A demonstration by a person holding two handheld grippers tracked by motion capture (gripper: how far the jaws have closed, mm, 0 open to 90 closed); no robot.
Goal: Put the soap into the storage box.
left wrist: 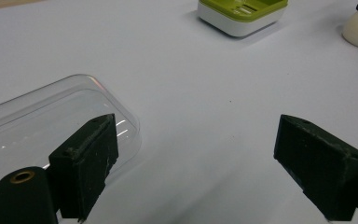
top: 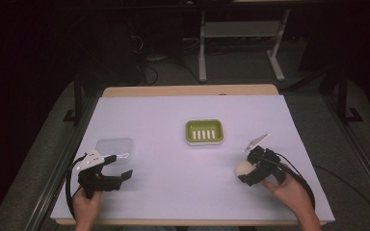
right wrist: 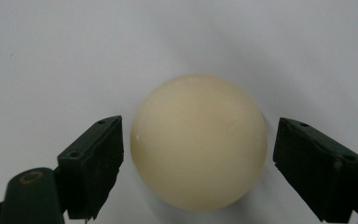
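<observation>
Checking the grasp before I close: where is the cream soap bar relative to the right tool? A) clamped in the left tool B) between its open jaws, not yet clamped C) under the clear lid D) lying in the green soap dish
B: in the right gripper view the soap bar sits between the right tool's jaws, with a gap on each side.

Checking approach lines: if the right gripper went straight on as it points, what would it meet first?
The round cream soap bar, already between the open right gripper jaws; neither jaw seems to touch it yet.

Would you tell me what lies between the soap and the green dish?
Nothing: in the high view, bare white table separates the soap from the green dish.
</observation>
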